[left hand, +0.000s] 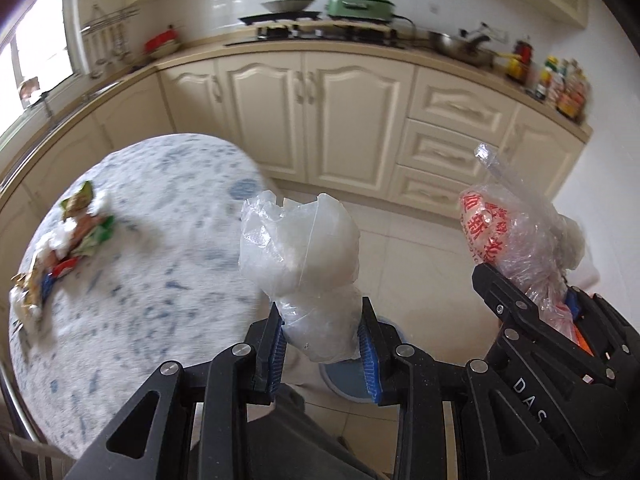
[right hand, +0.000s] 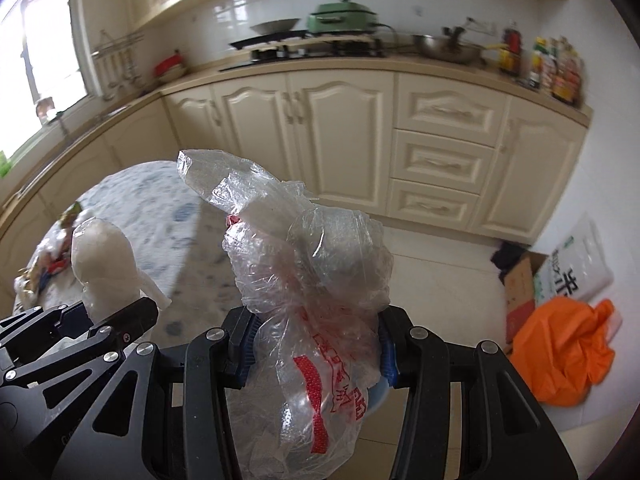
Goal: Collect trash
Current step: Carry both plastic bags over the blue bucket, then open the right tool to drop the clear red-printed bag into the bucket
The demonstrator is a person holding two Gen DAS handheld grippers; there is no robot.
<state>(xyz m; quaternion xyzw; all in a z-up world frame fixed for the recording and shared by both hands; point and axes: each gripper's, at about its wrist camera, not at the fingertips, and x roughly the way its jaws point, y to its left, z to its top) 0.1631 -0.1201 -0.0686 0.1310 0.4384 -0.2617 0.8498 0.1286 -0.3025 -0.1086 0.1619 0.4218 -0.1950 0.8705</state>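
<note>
Behind everything stands the row of cream kitchen cabinets (left hand: 312, 120), with a green cooker (left hand: 360, 2) and a wok (left hand: 288, 5) on its top. To my left is the round table (left hand: 160, 240) with a white and blue pattern, and a small heap of snack wrappers (left hand: 76, 224) lies on its far left part. On the floor at the right there is an orange plastic bag (right hand: 560, 352), just beside a cardboard box (right hand: 520, 284). My right gripper (right hand: 316, 354) has its jaws clamped on a clear crumpled bag with red print (right hand: 308, 264), and this bag stands up above the jaws, over the floor. My left gripper (left hand: 322, 338) has its jaws closed on a milky white plastic bag (left hand: 300, 236), held in the air just beside the table edge. The two grippers are near to each other, side by side.
</note>
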